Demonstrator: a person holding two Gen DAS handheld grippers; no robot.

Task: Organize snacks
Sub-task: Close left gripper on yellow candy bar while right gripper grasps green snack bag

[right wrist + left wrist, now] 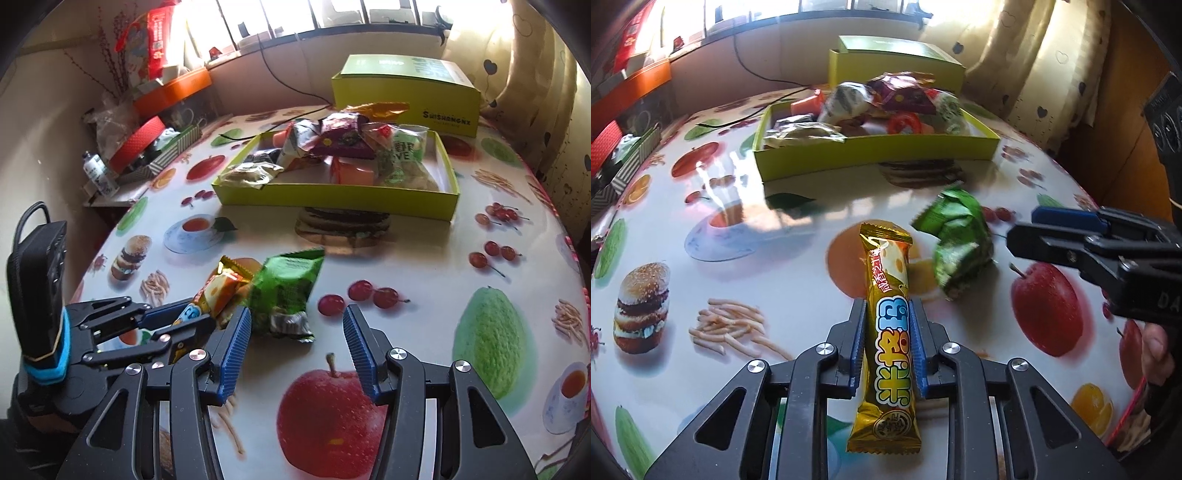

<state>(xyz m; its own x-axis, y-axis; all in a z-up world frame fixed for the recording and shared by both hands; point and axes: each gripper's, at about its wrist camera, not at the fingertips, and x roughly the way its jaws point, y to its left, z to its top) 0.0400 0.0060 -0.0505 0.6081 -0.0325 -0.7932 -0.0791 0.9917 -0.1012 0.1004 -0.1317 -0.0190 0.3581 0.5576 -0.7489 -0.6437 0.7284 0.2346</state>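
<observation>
Gold snack bar (888, 325) is clamped by left gripper (888, 321); green packet (956, 243) is found beside it; right gripper (297, 334) is held open nearby.

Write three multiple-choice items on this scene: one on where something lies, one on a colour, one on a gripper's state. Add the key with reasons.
1. Where does the green packet lie?
A. in the tray
B. on the table, ahead of the right gripper
C. between the left gripper's fingers

2. What colour is the wrapper the left gripper holds?
A. gold
B. purple
C. white

3. How does the right gripper stand?
A. shut on the green packet
B. shut on nothing
C. open

Key: 1 B, it rests on the table, short of the tray. 2 A, the gold bar sits between blue pads. 3 C, its fingers stand wide apart with nothing between them.
</observation>
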